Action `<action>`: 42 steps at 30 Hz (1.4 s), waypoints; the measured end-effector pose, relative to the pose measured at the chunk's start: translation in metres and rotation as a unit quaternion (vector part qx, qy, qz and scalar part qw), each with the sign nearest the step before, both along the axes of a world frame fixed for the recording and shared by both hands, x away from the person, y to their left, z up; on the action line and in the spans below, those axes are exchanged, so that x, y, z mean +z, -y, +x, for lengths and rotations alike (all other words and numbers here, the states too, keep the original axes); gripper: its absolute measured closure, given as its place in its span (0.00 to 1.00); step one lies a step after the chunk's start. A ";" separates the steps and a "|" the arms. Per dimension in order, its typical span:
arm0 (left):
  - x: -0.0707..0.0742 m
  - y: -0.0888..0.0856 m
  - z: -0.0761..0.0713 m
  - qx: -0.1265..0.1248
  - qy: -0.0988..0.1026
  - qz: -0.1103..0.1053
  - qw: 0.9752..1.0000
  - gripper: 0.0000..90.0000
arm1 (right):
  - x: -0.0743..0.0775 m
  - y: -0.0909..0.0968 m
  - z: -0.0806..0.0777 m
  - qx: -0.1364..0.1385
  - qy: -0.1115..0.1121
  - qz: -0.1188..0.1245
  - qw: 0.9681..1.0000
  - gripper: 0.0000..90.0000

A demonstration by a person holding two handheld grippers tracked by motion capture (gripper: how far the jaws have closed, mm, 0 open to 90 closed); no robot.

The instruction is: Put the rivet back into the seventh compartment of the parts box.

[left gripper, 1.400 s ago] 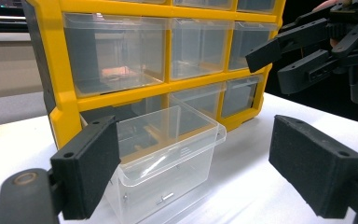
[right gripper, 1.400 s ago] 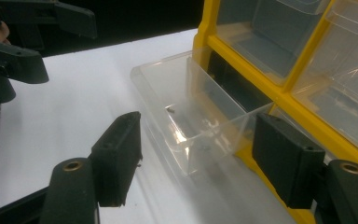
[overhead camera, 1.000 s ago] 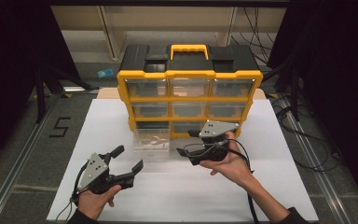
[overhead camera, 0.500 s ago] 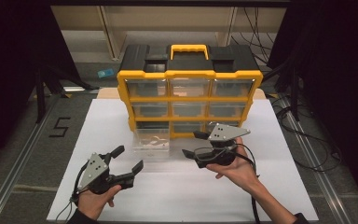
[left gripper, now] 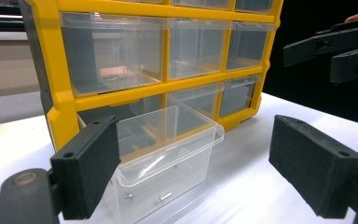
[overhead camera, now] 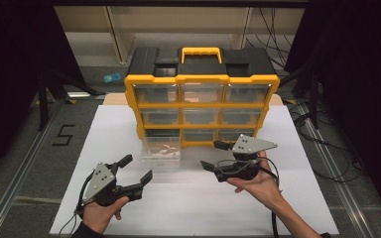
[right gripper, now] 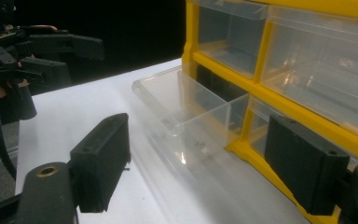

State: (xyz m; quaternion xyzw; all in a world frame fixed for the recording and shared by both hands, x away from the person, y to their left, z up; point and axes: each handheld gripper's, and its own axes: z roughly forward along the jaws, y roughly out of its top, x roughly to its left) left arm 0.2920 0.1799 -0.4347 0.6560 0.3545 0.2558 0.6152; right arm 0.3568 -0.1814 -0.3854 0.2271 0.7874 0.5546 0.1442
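A yellow and black drawer cabinet [overhead camera: 202, 106] stands at the back of the white table. Its bottom-left clear drawer [overhead camera: 161, 148] is out and rests on the table just before its slot, with a few small screws [left gripper: 161, 198] inside. My left gripper [overhead camera: 139, 167] is open, near and left of the drawer, and its view looks at the drawer [left gripper: 168, 158] between the jaws. My right gripper [overhead camera: 211, 154] is open to the right of the drawer, pointing left at it [right gripper: 191, 112]. Its jaws have just been opening, with nothing between them.
The white table top [overhead camera: 297, 198] has bare room in front of the cabinet and around both hands. Cables [overhead camera: 327, 158] trail over the floor at the right. A "5" mark [overhead camera: 62, 135] and a metal rail lie on the floor at the left.
My right gripper has drifted to the right and a little toward the person, away from the cabinet front. The left gripper and the drawer have stayed where they were.
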 end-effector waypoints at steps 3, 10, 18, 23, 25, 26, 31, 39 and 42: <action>0.000 0.000 0.000 0.000 0.000 0.000 1.000 0.18 | -0.002 0.004 -0.003 -0.007 -0.011 0.000 1.000 0.23; 0.000 0.000 0.000 -0.002 -0.001 0.003 1.000 0.18 | -0.007 0.011 -0.010 -0.013 -0.006 0.007 1.000 0.23; 0.000 0.001 0.000 -0.002 0.000 0.002 1.000 0.18 | -0.011 0.021 -0.018 -0.022 -0.003 0.015 1.000 0.21; 0.000 0.001 0.000 -0.003 0.000 0.002 1.000 0.18 | -0.012 0.026 -0.021 -0.029 0.003 0.026 0.999 0.21; 0.000 0.001 0.000 -0.004 0.000 0.004 1.000 0.18 | -0.012 0.028 -0.022 -0.032 0.010 0.023 0.999 0.21; 0.000 0.001 0.000 -0.003 0.001 0.002 1.000 0.18 | -0.013 0.028 -0.023 -0.031 0.007 0.029 0.999 0.21; 0.000 0.001 0.000 -0.005 0.001 0.004 1.000 0.18 | -0.013 0.032 -0.029 -0.036 0.002 0.025 0.999 0.21; 0.000 0.001 -0.001 -0.004 0.001 0.003 1.000 0.18 | -0.016 0.036 -0.033 -0.038 0.016 0.031 0.999 0.20; 0.000 0.001 0.000 -0.004 0.001 0.004 1.000 0.18 | -0.018 0.038 -0.034 -0.043 0.013 0.030 0.999 0.20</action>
